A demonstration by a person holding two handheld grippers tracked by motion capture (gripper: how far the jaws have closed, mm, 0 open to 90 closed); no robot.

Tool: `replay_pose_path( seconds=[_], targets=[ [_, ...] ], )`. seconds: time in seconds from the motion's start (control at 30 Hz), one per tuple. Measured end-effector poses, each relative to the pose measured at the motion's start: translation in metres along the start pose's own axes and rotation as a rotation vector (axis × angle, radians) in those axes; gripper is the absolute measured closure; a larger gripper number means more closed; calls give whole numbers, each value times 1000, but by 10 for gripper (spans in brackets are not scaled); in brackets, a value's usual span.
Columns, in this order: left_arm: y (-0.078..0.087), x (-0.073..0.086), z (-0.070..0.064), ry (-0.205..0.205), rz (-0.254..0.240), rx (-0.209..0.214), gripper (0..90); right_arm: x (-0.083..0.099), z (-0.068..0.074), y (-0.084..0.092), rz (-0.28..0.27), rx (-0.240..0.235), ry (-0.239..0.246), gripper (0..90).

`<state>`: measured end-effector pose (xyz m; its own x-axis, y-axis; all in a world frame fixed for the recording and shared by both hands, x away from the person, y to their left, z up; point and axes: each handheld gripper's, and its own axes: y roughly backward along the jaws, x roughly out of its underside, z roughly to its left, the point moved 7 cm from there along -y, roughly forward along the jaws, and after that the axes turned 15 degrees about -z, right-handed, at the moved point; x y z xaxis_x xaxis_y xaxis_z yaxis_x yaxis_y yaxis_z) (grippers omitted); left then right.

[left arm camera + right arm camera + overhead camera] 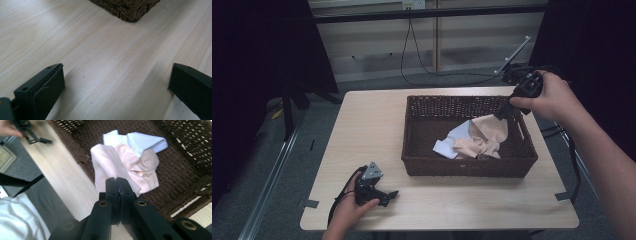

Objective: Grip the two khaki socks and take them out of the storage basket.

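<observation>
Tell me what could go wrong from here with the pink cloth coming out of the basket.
The right gripper is shut on one edge of the pink cloth, so a thin pinch may slip and drop it back. The cloth lies tangled with the blue cloth, which could be dragged along. The hanging part could snag on the basket rim. The left gripper rests open on the table, too far away to help.

A dark brown woven basket (412,150) holds a pale pink cloth (487,135) and a light blue cloth (451,142).
</observation>
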<state>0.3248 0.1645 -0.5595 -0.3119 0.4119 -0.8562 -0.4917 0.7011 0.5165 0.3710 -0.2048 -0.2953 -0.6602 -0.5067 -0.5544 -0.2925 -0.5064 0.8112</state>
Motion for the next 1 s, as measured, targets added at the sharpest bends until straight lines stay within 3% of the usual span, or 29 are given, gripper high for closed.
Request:
replay_pose_path(
  seconds=[0.43, 0.53, 1.0],
  targets=[
    [0, 0, 0, 0, 0, 0, 0, 1, 16, 30, -30, -41, 33, 887],
    [0, 0, 0, 0, 0, 0, 0, 2, 21, 33, -10, -38, 43, 886],
    [0, 0, 0, -1, 0, 0, 0, 8, 47, 42, -9, -94, 109, 886]
  ],
)
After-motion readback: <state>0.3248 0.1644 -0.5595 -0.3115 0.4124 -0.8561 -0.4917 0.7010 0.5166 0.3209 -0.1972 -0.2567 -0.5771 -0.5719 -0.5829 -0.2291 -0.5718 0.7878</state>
